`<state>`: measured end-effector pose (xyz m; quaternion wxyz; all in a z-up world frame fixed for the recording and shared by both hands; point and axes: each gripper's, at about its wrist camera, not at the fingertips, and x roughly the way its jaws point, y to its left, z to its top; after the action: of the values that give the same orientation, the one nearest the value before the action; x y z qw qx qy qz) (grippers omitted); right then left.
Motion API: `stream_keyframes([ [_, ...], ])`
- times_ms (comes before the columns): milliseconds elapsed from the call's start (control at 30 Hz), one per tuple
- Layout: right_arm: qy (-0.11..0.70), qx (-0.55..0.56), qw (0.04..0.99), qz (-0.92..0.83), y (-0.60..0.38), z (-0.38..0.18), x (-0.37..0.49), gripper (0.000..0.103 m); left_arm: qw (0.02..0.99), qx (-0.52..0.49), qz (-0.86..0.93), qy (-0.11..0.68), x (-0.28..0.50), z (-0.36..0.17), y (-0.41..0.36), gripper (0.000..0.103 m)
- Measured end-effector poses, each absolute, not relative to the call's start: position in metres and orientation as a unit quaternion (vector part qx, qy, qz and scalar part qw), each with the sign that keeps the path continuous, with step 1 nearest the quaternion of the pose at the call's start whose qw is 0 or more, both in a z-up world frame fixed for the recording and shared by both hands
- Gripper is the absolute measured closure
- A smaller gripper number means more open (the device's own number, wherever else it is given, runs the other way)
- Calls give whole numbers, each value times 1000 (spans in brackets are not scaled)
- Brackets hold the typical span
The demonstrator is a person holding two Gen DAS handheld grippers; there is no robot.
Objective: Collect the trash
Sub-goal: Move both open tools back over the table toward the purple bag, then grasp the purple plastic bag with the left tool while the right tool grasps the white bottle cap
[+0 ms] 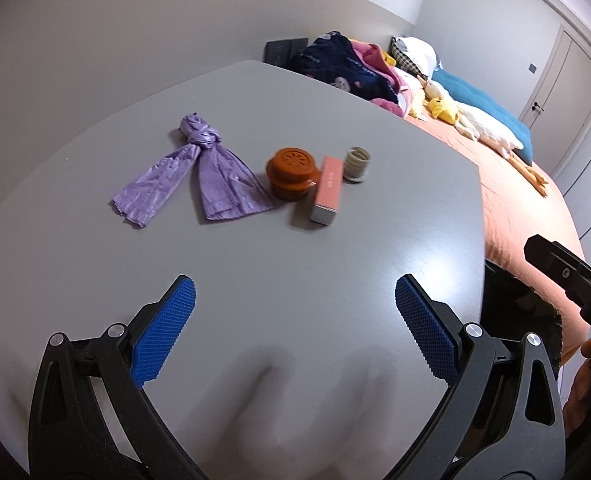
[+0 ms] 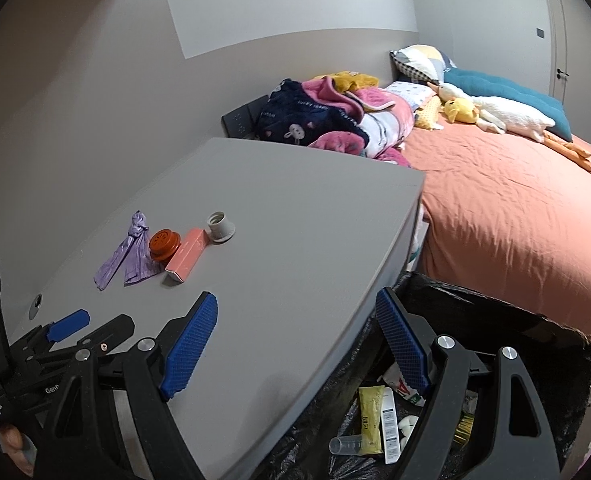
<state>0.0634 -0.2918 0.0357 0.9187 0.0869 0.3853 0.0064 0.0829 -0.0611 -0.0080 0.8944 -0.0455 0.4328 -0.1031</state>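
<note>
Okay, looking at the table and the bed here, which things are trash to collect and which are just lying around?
For the job:
purple knotted bag
orange round lid
pink box
grey threaded cap
black-lined bin

Just lying about:
pile of clothes
plush goose
teal cushion
pillow

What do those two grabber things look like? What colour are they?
Both look alike. The left gripper and the right gripper have black, curved plastic frames with round silver bolts. Their jaws carry bright blue pads with a bumpy grid texture. White lettering shows on the left one's black body in the right wrist view.
</note>
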Motion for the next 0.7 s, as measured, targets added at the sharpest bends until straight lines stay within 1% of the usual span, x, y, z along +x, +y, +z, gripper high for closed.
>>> stream_keyframes([
  [433, 404, 76, 911, 39, -269, 19, 115, 21, 897, -43, -54, 436, 126, -18, -33, 6],
  [567, 409, 74, 908, 44, -266, 15, 130, 27, 897, -42, -44, 437, 138, -21, -29, 7],
  [700, 414, 70, 906, 46, -263, 10, 143, 30, 894, -38, -35, 445, 151, -26, -26, 12],
])
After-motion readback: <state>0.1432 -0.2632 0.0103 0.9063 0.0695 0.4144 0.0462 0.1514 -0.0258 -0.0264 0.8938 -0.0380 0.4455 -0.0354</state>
